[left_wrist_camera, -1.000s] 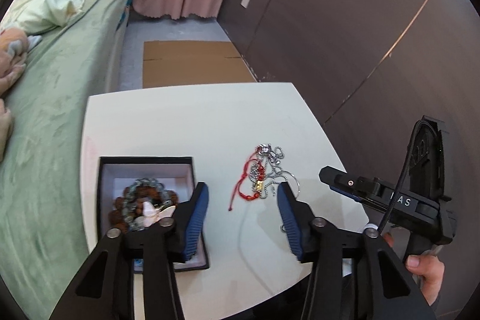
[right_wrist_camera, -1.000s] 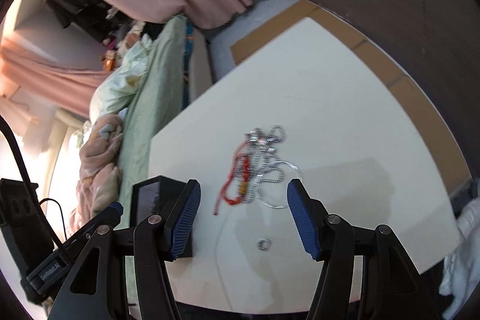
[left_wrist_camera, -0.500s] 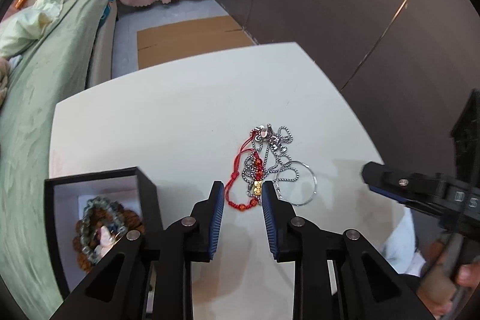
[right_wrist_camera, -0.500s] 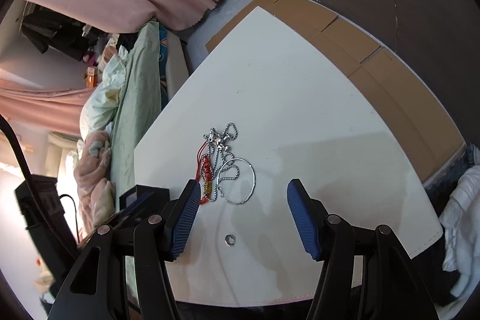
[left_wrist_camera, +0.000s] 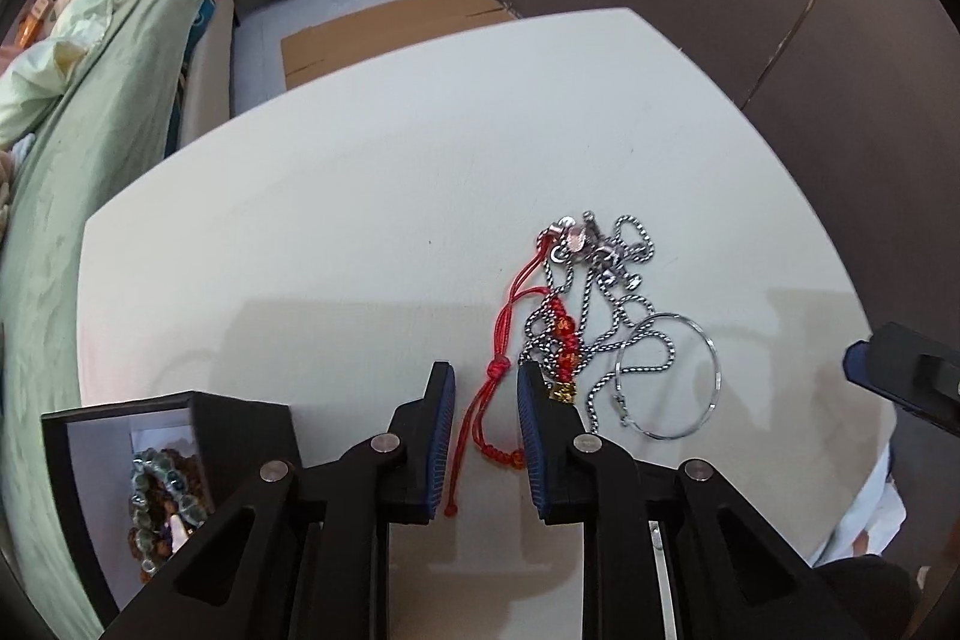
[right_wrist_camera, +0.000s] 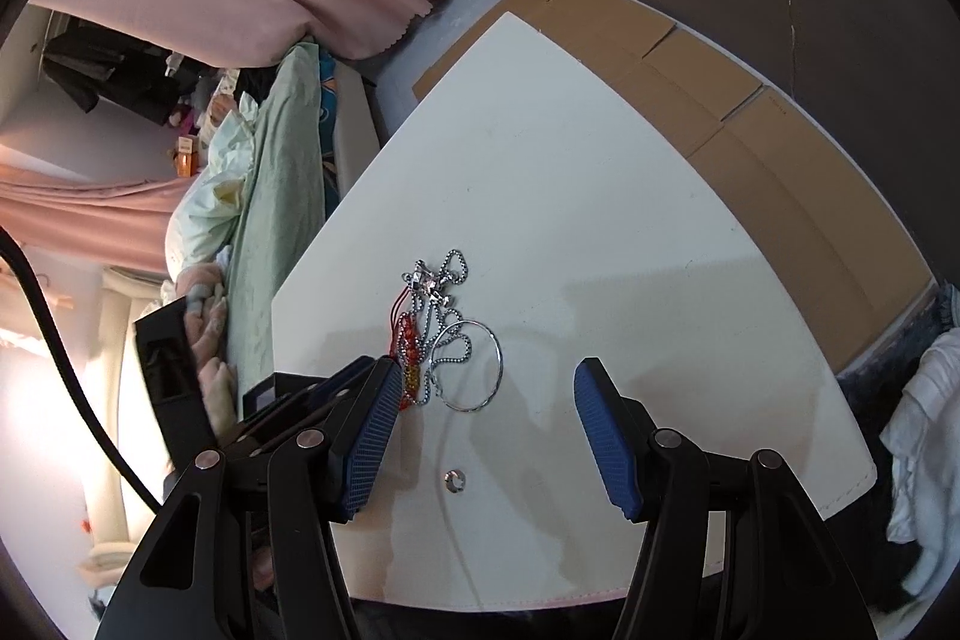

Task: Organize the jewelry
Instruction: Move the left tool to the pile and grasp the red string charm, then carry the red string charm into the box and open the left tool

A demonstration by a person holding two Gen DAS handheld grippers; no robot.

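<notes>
Red cord, knotted and tasselled, is lying between the blue pads of our left gripper (left_wrist_camera: 485, 436), and that is the relation the coming move is turning on: the red cord bracelet (left_wrist_camera: 501, 370) is running lengthwise away from us, roughly along the line the fingers are pointing, with its knot near the fingertips and its loose ends trailing back between them. The left jaws have just been closing around it and are now standing narrowly apart; we are seeing a gap on either side of the cord, so the pads are not yet pressing it. Our right gripper (right_wrist_camera: 483, 436) is waiting with its jaws wide apart and nothing between them, and it is further from the cord than the left. Just right of the cord, a silver ball chain (left_wrist_camera: 624, 304) and a thin silver hoop (left_wrist_camera: 690, 376) are lying tangled together, touching the bracelet's red beads. A small ring (right_wrist_camera: 454, 480) is sitting alone nearer the table edge. Everything is resting on a white table (left_wrist_camera: 360, 196). At our left, an open black box (left_wrist_camera: 240, 430) is holding beaded bracelets. Beyond the table we are seeing a bed with a green cover, pink curtains and a dark wall.
</notes>
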